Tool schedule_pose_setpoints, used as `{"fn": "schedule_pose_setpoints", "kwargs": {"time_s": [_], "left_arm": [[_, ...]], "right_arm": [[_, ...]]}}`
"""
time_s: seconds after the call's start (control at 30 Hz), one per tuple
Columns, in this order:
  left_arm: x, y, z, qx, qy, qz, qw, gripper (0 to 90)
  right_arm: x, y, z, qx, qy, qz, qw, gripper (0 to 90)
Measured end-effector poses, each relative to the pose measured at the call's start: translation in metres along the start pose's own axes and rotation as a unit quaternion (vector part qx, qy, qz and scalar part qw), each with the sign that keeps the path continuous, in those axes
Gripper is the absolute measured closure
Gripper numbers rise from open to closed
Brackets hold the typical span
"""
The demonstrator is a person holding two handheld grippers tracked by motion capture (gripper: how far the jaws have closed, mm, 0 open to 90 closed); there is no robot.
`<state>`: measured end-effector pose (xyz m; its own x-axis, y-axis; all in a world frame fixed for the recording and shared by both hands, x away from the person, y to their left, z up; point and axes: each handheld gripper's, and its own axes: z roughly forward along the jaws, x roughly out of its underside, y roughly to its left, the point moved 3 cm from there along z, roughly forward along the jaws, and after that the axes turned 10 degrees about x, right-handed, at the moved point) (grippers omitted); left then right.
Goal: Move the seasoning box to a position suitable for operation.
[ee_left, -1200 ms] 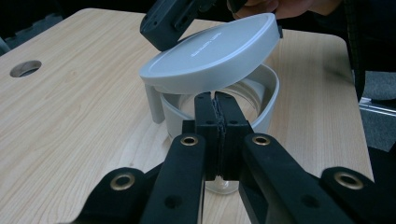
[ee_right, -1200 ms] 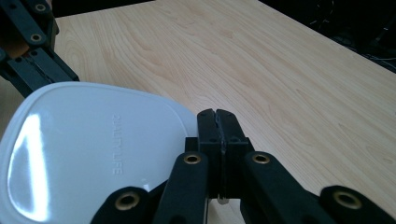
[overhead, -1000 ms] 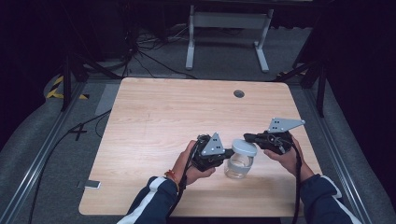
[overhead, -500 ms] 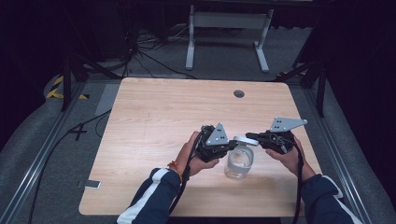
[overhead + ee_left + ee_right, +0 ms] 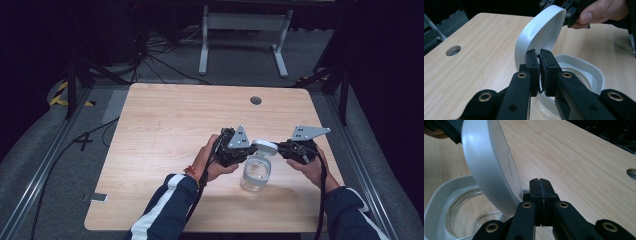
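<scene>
Overhead, white lid (image 5: 264, 146) between grippers' fingers (image 5: 532, 72), above jar (image 5: 256, 173)

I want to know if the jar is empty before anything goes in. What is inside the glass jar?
Through the open mouth of the jar only clear glass and the wooden table beneath show. The raised white lid and the black jaws cover part of the inside.

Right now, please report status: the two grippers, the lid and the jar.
Left gripper shut on lid rim. Right gripper shut on its opposite rim. Lid tilted, lifted off open glass jar. Nothing nearby on the table.
</scene>
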<state>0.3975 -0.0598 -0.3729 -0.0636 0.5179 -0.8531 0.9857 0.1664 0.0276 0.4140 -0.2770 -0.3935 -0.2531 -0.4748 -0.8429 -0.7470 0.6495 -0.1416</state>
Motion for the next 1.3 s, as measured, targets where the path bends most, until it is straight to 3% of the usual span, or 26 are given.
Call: {"fn": "schedule_pose_setpoints", "kwargs": {"time_s": [0.37,0.7,1.07,1.3], "left_arm": [[0.002,0.007,0.004,-0.008,-0.001,-0.010,0.9999,84.2],[0.004,0.009,0.004,-0.003,0.000,-0.015,0.9999,83.7],[0.005,0.004,0.005,-0.002,0.013,0.000,0.9999,81.0],[0.010,0.000,-0.005,-0.006,0.028,0.008,0.9996,75.5]], "right_arm": [[0.006,-0.004,-0.002,0.003,0.008,-0.001,1.0000,89.8],[0.009,-0.006,-0.002,0.005,0.020,-0.003,0.9998,89.7],[0.016,-0.012,-0.005,0.021,0.029,0.000,0.9994,86.6],[0.016,-0.013,-0.007,0.030,0.031,-0.003,0.9991,82.4]]}}
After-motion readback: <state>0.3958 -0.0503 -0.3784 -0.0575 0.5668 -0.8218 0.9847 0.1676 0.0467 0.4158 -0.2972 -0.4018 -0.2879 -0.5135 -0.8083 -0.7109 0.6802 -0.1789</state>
